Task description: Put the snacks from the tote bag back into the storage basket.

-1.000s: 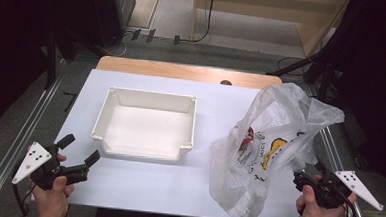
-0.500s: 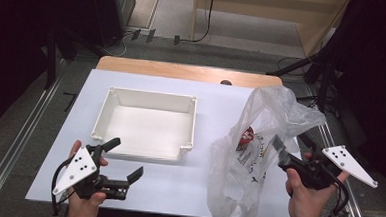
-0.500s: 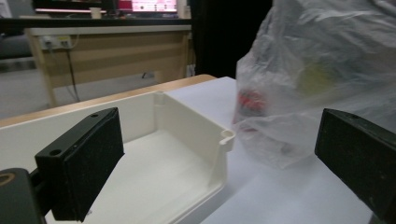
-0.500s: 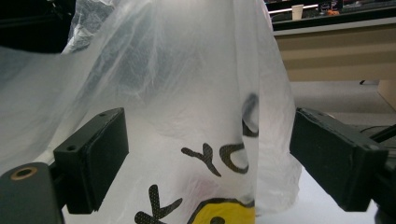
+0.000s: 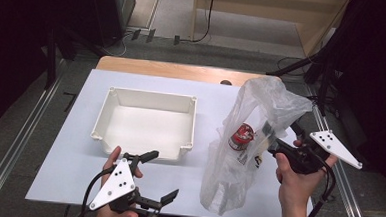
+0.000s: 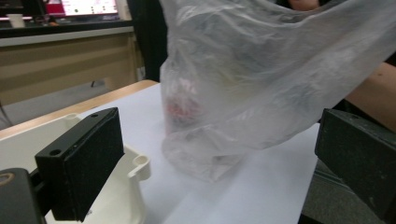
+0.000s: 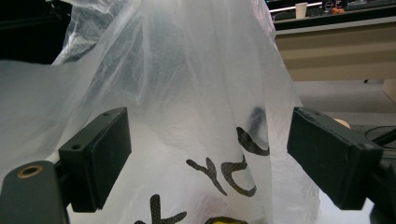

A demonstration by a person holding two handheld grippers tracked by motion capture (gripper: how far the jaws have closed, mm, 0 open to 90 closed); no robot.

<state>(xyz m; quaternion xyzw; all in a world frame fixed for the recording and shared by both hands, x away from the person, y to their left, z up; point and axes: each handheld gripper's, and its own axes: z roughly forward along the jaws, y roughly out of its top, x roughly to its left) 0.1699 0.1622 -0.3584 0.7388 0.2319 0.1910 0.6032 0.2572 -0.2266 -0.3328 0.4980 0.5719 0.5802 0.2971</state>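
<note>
A crumpled clear plastic bag (image 5: 258, 117) stands upright on the right of the white table, with a red can (image 5: 242, 136) showing through it. My right gripper (image 5: 274, 140) is open at the bag's right side, jaws pointing into the plastic. In the right gripper view the bag (image 7: 196, 107), printed with black letters, stands close between the wide-apart jaws of that gripper (image 7: 215, 154). My left gripper (image 5: 161, 175) is open near the table's front edge, left of the bag, touching nothing. In the left gripper view the bag (image 6: 261, 79) lies ahead of the gripper (image 6: 219, 156).
An empty white tray (image 5: 103, 119) sits left of centre; its near corner (image 6: 137, 163) shows beside my left jaw. A wooden strip (image 5: 183, 70) runs along the table's far edge. Metal rails (image 5: 19, 144) flank the table, and cables lie on the floor beyond.
The left gripper came in from the table's left edge to the front middle. The right gripper moved up and left to the bag, which now stands taller and narrower.
</note>
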